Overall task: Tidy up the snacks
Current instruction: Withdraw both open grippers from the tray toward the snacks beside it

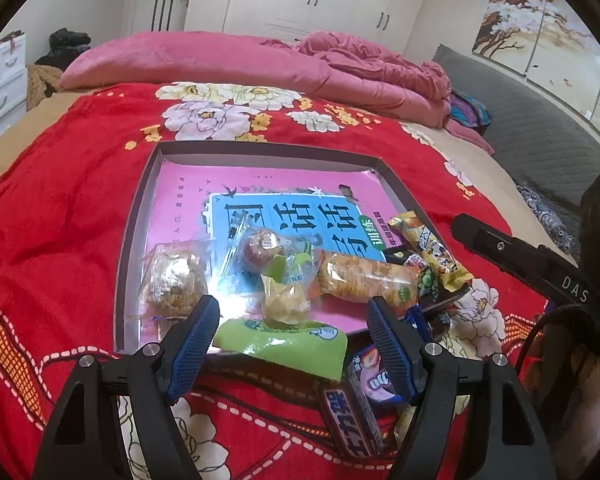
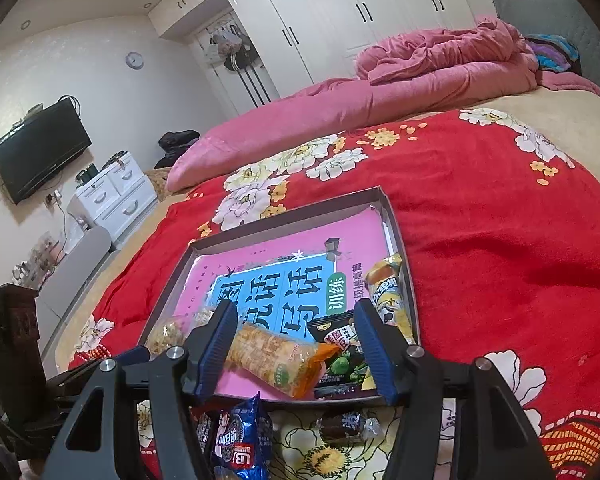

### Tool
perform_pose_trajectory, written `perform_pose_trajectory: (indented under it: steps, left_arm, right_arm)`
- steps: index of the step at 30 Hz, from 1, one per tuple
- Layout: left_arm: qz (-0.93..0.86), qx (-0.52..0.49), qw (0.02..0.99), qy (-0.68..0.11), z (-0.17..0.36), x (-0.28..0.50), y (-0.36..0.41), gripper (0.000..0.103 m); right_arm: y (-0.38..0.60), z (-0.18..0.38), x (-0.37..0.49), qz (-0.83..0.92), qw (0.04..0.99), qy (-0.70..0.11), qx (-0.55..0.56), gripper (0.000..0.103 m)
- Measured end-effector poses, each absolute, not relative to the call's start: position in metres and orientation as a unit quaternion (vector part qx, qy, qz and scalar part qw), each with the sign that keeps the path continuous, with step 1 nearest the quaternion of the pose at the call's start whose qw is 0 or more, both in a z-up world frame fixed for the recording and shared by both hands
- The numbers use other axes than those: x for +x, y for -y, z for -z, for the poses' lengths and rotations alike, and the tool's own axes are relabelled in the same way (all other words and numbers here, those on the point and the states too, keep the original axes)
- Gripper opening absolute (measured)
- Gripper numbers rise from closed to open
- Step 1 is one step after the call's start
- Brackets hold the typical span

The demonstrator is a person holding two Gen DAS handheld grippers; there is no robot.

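Note:
A shallow dark tray (image 1: 137, 216) (image 2: 398, 228) lies on the red flowered blanket with a pink-and-blue book inside it. On the book lie a clear-wrapped puffed cake (image 1: 172, 280), a red-brown sweet (image 1: 260, 248), a small yellow-green packet (image 1: 288, 300), an orange cracker pack (image 1: 364, 280) (image 2: 276, 356), a dark green-pea packet (image 2: 340, 360) and a yellow packet (image 2: 388, 300). My left gripper (image 1: 293, 308) is open over the tray's near edge, above a green packet (image 1: 280, 340). My right gripper (image 2: 296, 312) is open; the cracker pack lies between its fingers, unsqueezed.
Loose snacks lie on the blanket in front of the tray: a brown chocolate bar (image 1: 352, 420), a blue cookie packet (image 2: 240, 440) and a brown candy (image 2: 346, 426). A pink duvet (image 1: 220, 60) is piled at the back. A white drawer unit (image 2: 112, 196) stands beside the bed.

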State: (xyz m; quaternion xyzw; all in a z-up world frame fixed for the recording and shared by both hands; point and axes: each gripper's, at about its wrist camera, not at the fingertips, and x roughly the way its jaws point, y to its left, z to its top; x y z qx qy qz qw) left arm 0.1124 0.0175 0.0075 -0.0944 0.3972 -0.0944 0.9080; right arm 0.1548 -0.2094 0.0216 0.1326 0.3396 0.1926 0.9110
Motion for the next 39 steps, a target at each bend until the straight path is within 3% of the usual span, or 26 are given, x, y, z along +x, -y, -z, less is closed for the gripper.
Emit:
perform_pose_trajectory:
  steps: [15,39]
  left_arm:
    - [0.110,-0.096,0.897,-0.418,-0.001,0.104,-0.008,0.078]
    - [0.120,-0.079,0.880,-0.453,0.013,0.088,-0.002,0.078]
  right_arm:
    - [0.213,-0.025,0.147,-0.202,0.914,-0.331,0.120,0.067]
    - [0.208,-0.015,0.116,-0.231,0.907,-0.348,0.053,0.069]
